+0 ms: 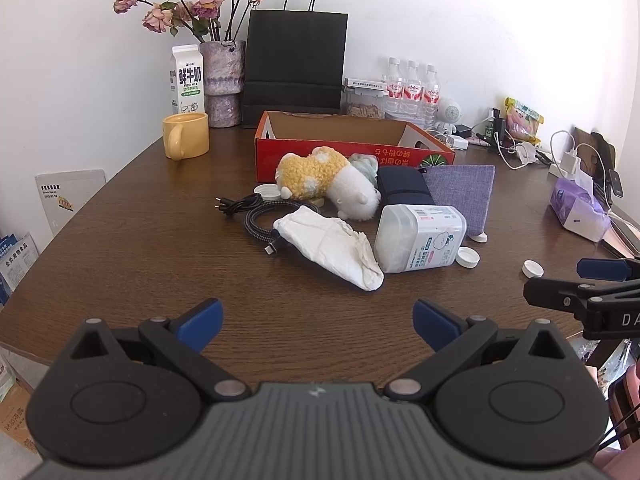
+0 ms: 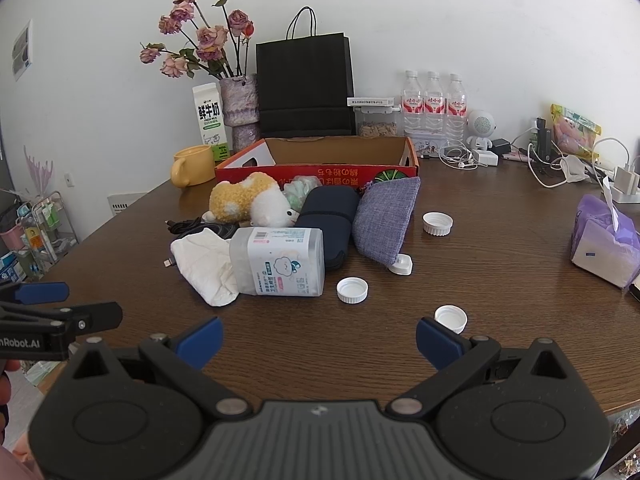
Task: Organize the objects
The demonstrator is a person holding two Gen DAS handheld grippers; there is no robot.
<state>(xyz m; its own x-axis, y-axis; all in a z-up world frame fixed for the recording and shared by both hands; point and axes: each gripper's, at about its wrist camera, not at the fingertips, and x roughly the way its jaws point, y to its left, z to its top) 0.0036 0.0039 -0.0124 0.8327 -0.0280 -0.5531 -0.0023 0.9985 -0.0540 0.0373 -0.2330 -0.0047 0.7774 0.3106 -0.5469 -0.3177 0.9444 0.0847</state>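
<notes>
A pile lies on the brown table in front of a red cardboard box (image 1: 352,148) (image 2: 320,170): a yellow and white plush toy (image 1: 324,180) (image 2: 252,200), a crumpled white cloth (image 1: 332,246) (image 2: 204,264), a clear plastic jar (image 1: 420,236) (image 2: 280,260) on its side, a dark blue case (image 1: 404,188) (image 2: 328,216), a purple fabric pouch (image 1: 460,196) (image 2: 384,220), black cables (image 1: 256,212) and white caps (image 2: 352,290). My left gripper (image 1: 318,324) hovers open near the front edge. My right gripper (image 2: 320,340) is open too, a white cap (image 2: 451,318) by its right finger.
At the back stand a yellow mug (image 1: 186,136), a milk carton (image 1: 186,80), a vase of dried roses (image 1: 222,80), a black paper bag (image 1: 296,64) and three water bottles (image 1: 412,88). A tissue pack (image 2: 604,240) and chargers with cables (image 2: 560,160) crowd the right side.
</notes>
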